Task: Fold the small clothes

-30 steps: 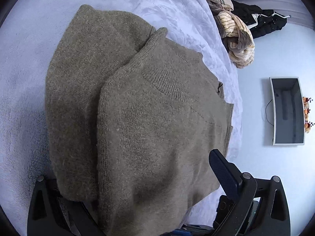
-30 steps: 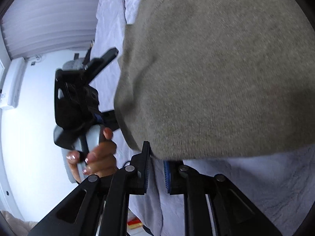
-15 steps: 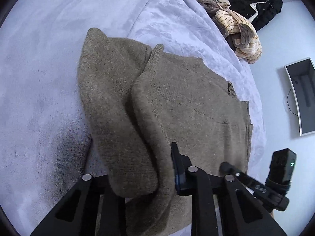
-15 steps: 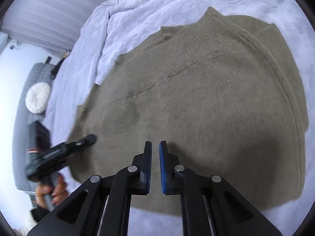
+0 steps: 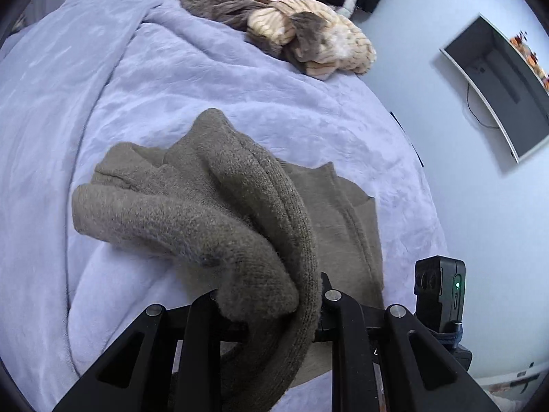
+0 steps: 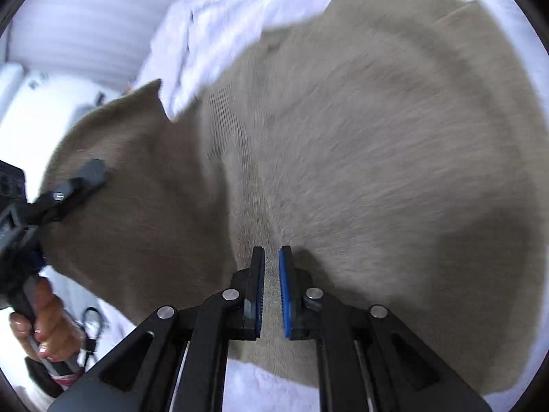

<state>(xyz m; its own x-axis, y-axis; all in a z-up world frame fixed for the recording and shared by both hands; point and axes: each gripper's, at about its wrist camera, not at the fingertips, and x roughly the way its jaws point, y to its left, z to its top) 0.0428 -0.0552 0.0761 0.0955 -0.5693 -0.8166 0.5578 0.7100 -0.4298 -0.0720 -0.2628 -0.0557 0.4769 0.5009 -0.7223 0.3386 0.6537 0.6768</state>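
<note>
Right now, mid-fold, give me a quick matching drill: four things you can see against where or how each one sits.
Things:
1. left claw
2. right claw
3. striped clothes pile
4. olive sweater

States:
A. heaped at the far edge of the bed
B. shut, blue pads nearly together over knit
C. partly lifted, bunched above the blanket
D. clamped on a thick fold of knit

Pairs: 1-D, 2-B, 3-A, 4-C

Left claw (image 5: 271, 304) tips buried in sweater (image 5: 212, 213) — right view motion-blurred
</note>
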